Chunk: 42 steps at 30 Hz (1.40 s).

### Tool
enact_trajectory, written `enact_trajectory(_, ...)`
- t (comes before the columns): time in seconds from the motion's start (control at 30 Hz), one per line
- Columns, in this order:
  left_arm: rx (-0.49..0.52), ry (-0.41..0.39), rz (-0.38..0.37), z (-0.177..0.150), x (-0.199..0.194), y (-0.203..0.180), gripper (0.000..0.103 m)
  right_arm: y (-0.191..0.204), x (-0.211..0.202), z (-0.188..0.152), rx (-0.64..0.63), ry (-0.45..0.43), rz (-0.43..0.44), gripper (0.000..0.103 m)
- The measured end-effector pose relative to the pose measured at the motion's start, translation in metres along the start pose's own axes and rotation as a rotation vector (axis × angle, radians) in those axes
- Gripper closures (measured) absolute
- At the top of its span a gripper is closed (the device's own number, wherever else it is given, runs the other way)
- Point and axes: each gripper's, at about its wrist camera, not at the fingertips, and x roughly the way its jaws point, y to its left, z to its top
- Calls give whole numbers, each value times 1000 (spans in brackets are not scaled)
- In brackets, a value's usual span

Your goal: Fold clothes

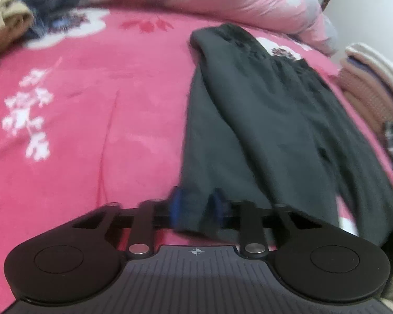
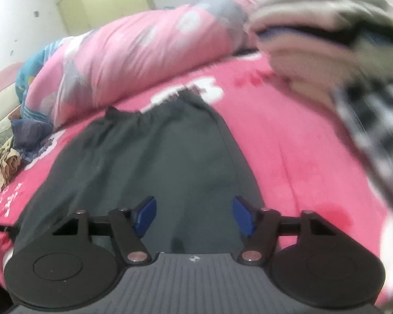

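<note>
While L gripper (image 1: 196,209) fingers pinch dark trousers (image 1: 262,120) hem, R gripper (image 2: 194,214) fingers wide apart above trousers (image 2: 154,157)

The blue pads (image 1: 177,206) of the left tool (image 1: 196,206) are smeared with blur, and the dark pants (image 1: 262,130) cover part of them. The pants run behind the tool's body, so their near end is hidden. In the right view, the pile of folded clothes (image 2: 314,21) is very blurry and the picture's edge cuts it off. The checked cloth (image 2: 372,120) below it is only streaks.
</note>
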Motion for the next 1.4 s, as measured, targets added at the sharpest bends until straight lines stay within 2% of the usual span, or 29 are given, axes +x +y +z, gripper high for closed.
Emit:
enact_trajectory(0.07, -40, -23, 26, -4, -3, 1, 102, -7, -9, -15, 31, -5, -5, 41)
enact_trajectory(0.2, -137, -88, 87, -17, -27, 21, 103, -21, -28, -42, 87, -20, -17, 42)
enact_trajectory(0.37, -258, -170, 164, -32, -57, 46, 103, -32, -34, -37, 86, -63, -38, 42)
enact_trajectory(0.57, -402, -267, 256, -51, -93, 76, 101, -45, -23, -40, 130, -43, -78, 42)
enact_trajectory(0.67, -435, -292, 262, -56, -96, 86, 99, -40, -26, -33, 112, -44, -103, 42)
enact_trajectory(0.7, -444, -298, 261, -57, -96, 90, 95, -38, -28, -29, 103, -45, -111, 42)
enact_trajectory(0.8, -396, -356, 270, -56, -104, 86, 64, -15, -31, -8, 29, -68, -102, 42)
enact_trajectory(0.9, -317, -412, 276, -51, -108, 76, 46, 27, -20, 20, -24, -79, -7, 42)
enact_trajectory(0.93, -290, -415, 267, -48, -104, 72, 38, 47, -10, 31, -48, -74, 37, 42)
enact_trajectory(1.0, -237, -408, 254, -43, -95, 68, 34, 90, 21, 52, -100, -47, 126, 42)
enact_trajectory(1.13, -155, -357, 277, -32, -65, 65, 33, 174, 99, 83, -173, 27, 265, 49)
enact_trajectory(1.27, -122, -327, 301, -26, -43, 71, 33, 245, 199, 99, -228, 113, 255, 67)
enact_trajectory(1.4, -134, -310, 307, -27, -30, 80, 33, 281, 293, 105, -279, 199, 165, 72)
